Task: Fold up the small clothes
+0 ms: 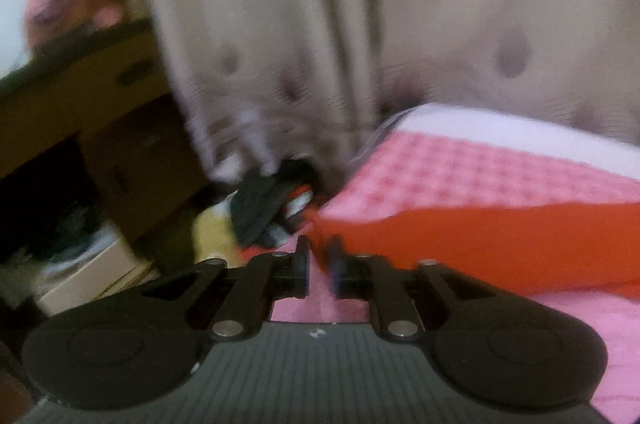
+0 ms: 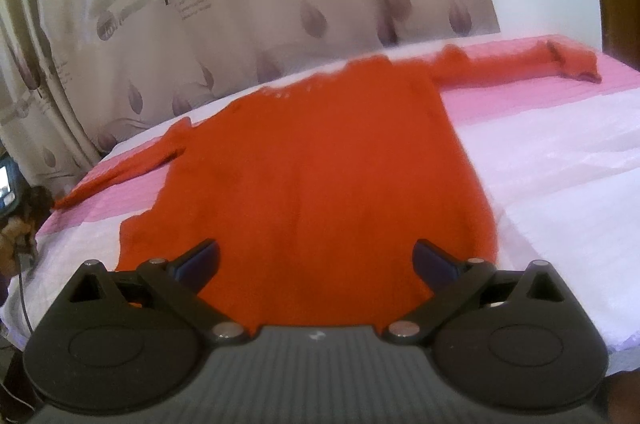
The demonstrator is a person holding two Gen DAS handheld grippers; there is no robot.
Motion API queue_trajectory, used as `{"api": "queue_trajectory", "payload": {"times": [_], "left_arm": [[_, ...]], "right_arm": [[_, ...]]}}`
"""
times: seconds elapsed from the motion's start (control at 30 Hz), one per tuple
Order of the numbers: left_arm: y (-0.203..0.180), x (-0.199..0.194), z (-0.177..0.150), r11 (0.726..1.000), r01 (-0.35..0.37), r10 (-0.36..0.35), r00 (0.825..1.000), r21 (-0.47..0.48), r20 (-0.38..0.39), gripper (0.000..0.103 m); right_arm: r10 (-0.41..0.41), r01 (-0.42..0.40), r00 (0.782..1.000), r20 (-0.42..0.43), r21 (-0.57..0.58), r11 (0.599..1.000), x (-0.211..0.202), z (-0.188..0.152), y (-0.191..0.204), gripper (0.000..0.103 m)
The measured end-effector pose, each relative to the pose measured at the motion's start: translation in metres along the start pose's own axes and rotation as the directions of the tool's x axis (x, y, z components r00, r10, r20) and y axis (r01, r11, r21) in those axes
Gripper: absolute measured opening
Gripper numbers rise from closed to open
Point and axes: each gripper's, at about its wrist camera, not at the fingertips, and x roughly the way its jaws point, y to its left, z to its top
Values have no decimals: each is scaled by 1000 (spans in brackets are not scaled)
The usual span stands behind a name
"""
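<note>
In the left wrist view, which is badly smeared, the left tool (image 1: 319,266) sits at lower centre with its jaws drawn narrow, only a slim gap between the pads; the tip of a red sleeve (image 1: 460,244) comes to a point just at the fingertips, but the blur hides whether any cloth is actually pinched, so I cannot tell if it is held. The pink checked bedcover (image 1: 480,167) lies behind it, with the patterned curtain (image 1: 280,23) above and cardboard boxes (image 1: 120,127) at the left. The risk here is a shallow or missed pinch: the sleeve could slip free mid-fold, or the pads could catch the bedcover along with it. In the right wrist view, the right tool (image 2: 316,260) hovers wide open and empty over the hem of the red sweater (image 2: 320,163), spread flat on the bed (image 2: 560,163), its other sleeve (image 2: 520,67) stretched toward the upper right. With nothing pinning the body, a tug on one sleeve may drag the whole garment askew.
</note>
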Motion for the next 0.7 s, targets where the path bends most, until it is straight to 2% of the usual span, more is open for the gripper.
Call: {"api": "queue_trajectory", "payload": {"times": [0.03,0.07,0.1,0.13,0.17,0.2,0.23,0.27,0.37,0.47,0.53,0.6,0.63,0.7], "left_arm": [[6,0,-2,999,-32,32,999,-24,-6,34],[13,-2,-1,996,-62,62,998,-63,-5,55],[21,-3,-1,992,-77,78,997,-99,12,67],[25,-11,1,988,-97,103,994,-119,44,85],[25,-21,3,984,-127,138,987,-121,86,88],[23,-33,4,984,-142,156,979,-112,128,89],[18,-47,6,989,-119,134,977,-92,167,91],[11,-62,6,995,-70,83,977,-72,196,96],[-16,-103,2,997,72,-64,972,-28,227,98],[-52,-136,-14,966,259,-257,949,14,184,98],[-77,-151,-29,939,343,-342,929,16,140,98],[-96,-158,-45,916,401,-399,912,5,98,98],[-104,-160,-52,908,418,-416,906,-7,79,98],[-115,-159,-64,902,430,-428,902,-32,48,98]], "right_arm": [[-2,2,1000,3,6,1000,-1,1,-2,103],[-4,4,1000,6,13,1000,-3,1,-4,103],[-2,2,1000,9,21,1000,-5,2,-7,103],[-3,2,1000,17,27,1000,-7,4,-10,103],[-8,8,1000,25,27,1000,-10,4,-12,103],[-17,16,999,40,26,1000,-13,5,-15,103],[-28,26,998,63,26,999,-17,7,-21,103],[-37,35,996,84,31,999,-20,9,-28,103],[-88,74,985,148,99,992,-27,22,-64,103],[-173,139,966,193,175,975,-27,41,-110,103],[-189,146,966,176,229,962,-20,58,-152,103],[-234,186,960,154,273,944,-11,73,-183,103],[-276,231,951,138,273,934,-4,82,-197,103],[-316,283,939,135,221,933,10,98,-215,103]]}}
